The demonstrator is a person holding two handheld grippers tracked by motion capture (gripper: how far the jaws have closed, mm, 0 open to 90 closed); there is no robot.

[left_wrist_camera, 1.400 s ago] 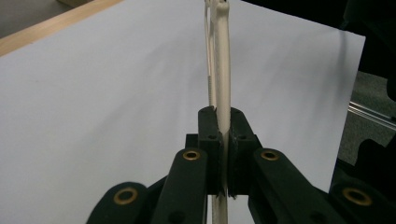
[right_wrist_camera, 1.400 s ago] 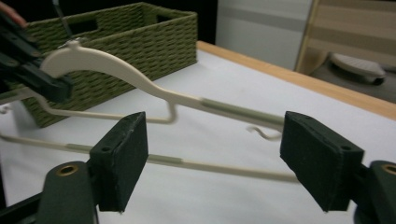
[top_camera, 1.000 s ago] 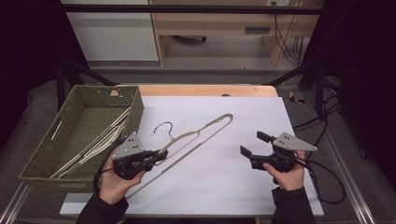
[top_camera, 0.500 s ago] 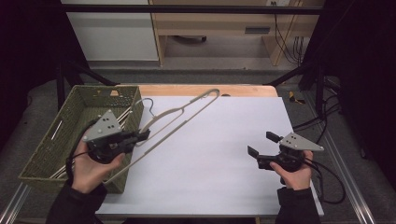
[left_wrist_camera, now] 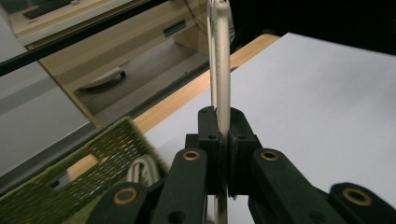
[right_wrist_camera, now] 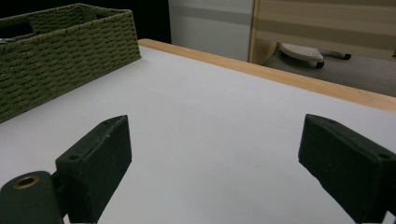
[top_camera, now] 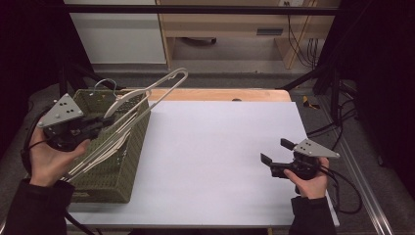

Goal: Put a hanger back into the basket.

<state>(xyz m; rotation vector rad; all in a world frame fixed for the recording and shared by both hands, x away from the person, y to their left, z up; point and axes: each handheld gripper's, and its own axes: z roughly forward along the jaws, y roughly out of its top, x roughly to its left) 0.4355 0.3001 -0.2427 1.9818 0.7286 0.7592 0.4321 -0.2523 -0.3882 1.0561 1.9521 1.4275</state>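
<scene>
We count one green woven basket (top_camera: 128,161) at the left end of the white table (top_camera: 215,161), and we place everything else by it. Our left gripper (top_camera: 100,121) is above the basket, its jaws pressed together on a pale hanger (top_camera: 161,84), which slants up over the basket's far right corner, its wire hook above the far rim. In the left gripper view the hanger's bar (left_wrist_camera: 219,60) runs straight up between the clamped pads. More pale hangers (top_camera: 105,154) lie inside the basket; we cannot count them exactly. Our right gripper (top_camera: 275,157) sits well to the right of the basket, low over the table, its jaws just spreading further and now wide, with nothing between them.
</scene>
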